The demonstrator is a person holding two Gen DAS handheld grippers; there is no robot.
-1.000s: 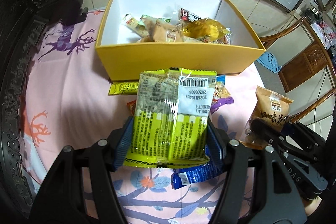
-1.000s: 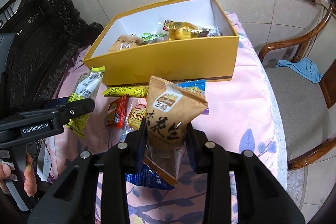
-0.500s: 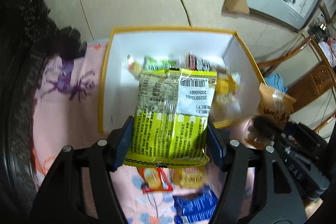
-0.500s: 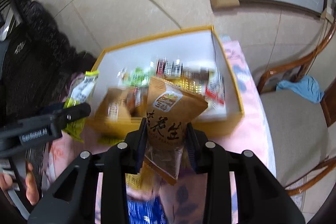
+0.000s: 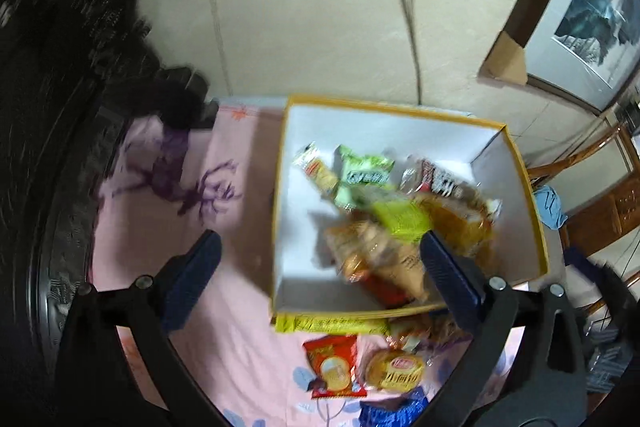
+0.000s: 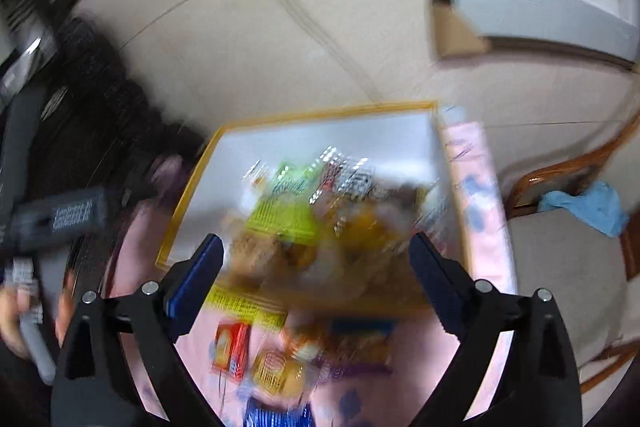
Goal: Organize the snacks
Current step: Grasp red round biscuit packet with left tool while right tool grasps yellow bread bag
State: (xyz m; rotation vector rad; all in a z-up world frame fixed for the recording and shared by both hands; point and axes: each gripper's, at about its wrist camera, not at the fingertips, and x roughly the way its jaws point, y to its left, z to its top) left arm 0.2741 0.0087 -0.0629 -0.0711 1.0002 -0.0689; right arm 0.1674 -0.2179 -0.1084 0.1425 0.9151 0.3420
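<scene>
Pink tablecloth (image 5: 224, 311); yellow box (image 5: 404, 106) heaped with snacks (image 5: 384, 223).

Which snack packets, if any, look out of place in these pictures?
Several packets lie on the pink patterned tablecloth outside the yellow cardboard box: a red packet, a round golden packet, a blue packet and a yellow-green strip packet against the box's near wall. The rest are heaped untidily inside.

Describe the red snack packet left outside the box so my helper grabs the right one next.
Find the yellow box on the pink tablecloth. On the cloth before its near wall lies the red packet, left of a round golden one. It alone is red.
</scene>
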